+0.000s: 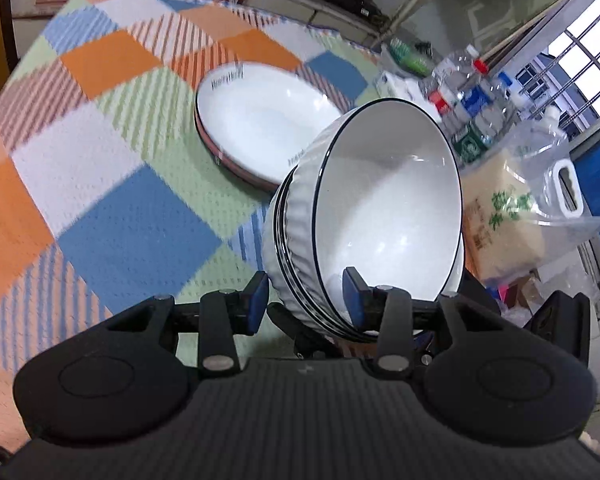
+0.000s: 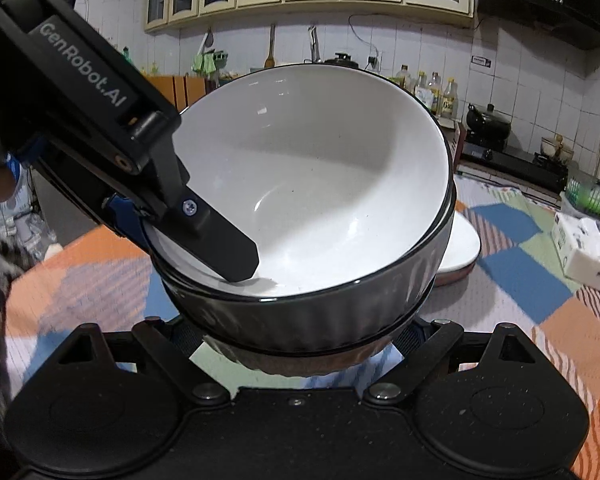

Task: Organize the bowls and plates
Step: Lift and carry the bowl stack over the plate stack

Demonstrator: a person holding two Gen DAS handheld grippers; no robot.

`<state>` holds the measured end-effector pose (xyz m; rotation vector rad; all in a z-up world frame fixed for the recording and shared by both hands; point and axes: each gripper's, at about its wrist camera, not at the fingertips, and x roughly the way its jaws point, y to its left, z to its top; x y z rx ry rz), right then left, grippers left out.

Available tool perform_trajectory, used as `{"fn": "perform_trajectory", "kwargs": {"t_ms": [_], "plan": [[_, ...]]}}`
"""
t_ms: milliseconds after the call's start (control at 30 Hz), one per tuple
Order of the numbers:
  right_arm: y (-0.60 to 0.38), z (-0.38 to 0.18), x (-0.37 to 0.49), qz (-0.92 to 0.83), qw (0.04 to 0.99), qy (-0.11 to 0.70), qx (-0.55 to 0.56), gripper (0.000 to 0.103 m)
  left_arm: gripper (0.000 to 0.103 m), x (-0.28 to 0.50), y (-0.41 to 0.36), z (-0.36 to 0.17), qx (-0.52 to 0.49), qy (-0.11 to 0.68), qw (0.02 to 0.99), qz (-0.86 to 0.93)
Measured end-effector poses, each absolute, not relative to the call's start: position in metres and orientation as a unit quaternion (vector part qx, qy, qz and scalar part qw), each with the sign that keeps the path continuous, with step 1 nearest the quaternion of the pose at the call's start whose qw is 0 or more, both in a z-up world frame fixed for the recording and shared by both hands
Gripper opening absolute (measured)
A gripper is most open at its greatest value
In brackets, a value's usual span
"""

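While my left gripper [image 1: 306, 300] clamps the rim of two nested white bowls [image 1: 376, 216], lifted tilted above the checked tablecloth [image 1: 112, 152] near the stacked plates [image 1: 260, 128], my right gripper [image 2: 300, 340] sits spread beneath them, gripping nothing

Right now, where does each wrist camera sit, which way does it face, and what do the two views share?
Left wrist: on the left hand-held gripper, facing across the checked tablecloth toward a window; its fingers pinch the tilted bowls' rim; plates lie beyond.
Right wrist: on the right hand-held gripper, facing the kitchen counter and cabinets; its fingers flank the bowls from below; the left hand-held gripper enters from upper left.
Shared: the bowls, plates, tablecloth, left gripper.
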<state>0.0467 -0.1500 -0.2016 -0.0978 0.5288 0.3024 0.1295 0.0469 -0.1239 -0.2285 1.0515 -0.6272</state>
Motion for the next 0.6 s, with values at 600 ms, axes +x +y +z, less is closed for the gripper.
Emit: {"fn": "perform_trajectory", "kwargs": {"t_ms": [600], "plan": [[-0.149, -0.177, 0.130, 0.148, 0.962, 0.226, -0.042, 0.095, 0.038, 0.213, 0.043, -0.083, -0.063, 0.452, 0.843, -0.282]]}}
